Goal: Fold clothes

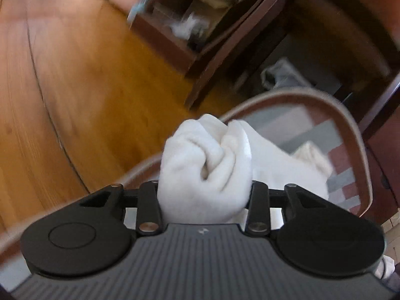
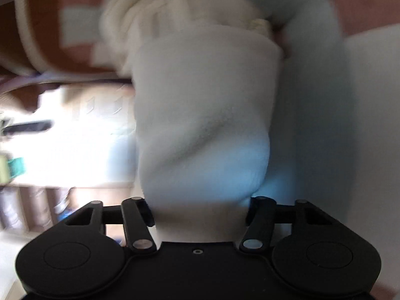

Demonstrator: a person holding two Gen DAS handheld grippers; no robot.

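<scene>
Left of the white garment (image 1: 205, 165), a dark wooden cabinet (image 1: 175, 40) stands open on the wood floor (image 1: 75, 95), with blurred clutter inside that cannot be made out. The left gripper (image 1: 204, 192) has its jaws closed narrowly on a bunched wad of the garment, which trails rightward over a patterned mat (image 1: 345, 165). In the right wrist view, the right gripper (image 2: 200, 210) likewise clamps a thick fold of the white garment (image 2: 202, 115) between its jaws, cloth filling the gap.
</scene>
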